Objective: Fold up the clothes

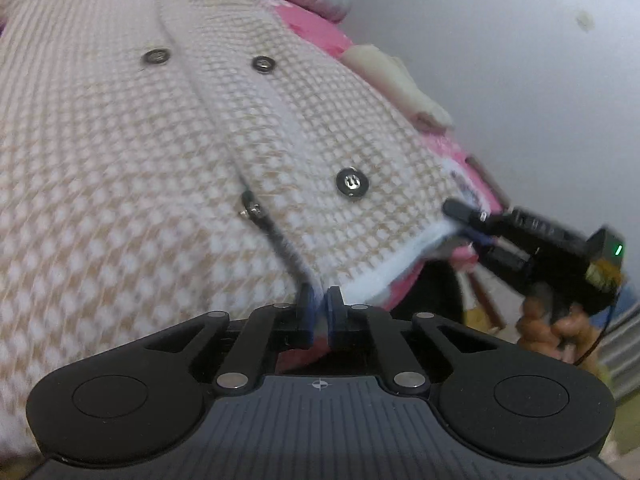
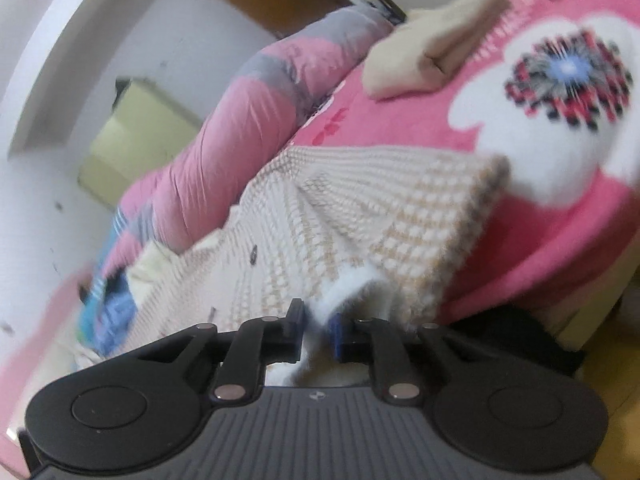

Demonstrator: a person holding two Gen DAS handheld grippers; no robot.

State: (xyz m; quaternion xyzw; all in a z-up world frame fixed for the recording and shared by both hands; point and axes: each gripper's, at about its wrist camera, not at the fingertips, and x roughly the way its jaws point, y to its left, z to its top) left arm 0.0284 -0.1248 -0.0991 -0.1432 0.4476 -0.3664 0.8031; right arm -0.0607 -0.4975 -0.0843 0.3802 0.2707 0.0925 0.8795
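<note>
A cream-and-tan houndstooth jacket (image 1: pixel 120 168) with dark metal buttons (image 1: pixel 351 182) lies on a pink bedspread (image 2: pixel 540 240). My left gripper (image 1: pixel 320 300) is shut on the jacket's bottom hem near the front opening. In the left wrist view my right gripper (image 1: pixel 470 220) pinches the white-lined hem further right, held by a hand (image 1: pixel 560 326). In the right wrist view the jacket (image 2: pixel 328 220) spreads ahead, and my right gripper (image 2: pixel 318 316) is shut on its white inner edge.
A folded beige garment (image 2: pixel 428 44) lies further back on the bedspread, near a large white flower print (image 2: pixel 560 120). A rolled pink-and-grey quilt (image 2: pixel 224 152) runs along the white wall (image 1: pixel 520 80). Wooden furniture stands behind the quilt.
</note>
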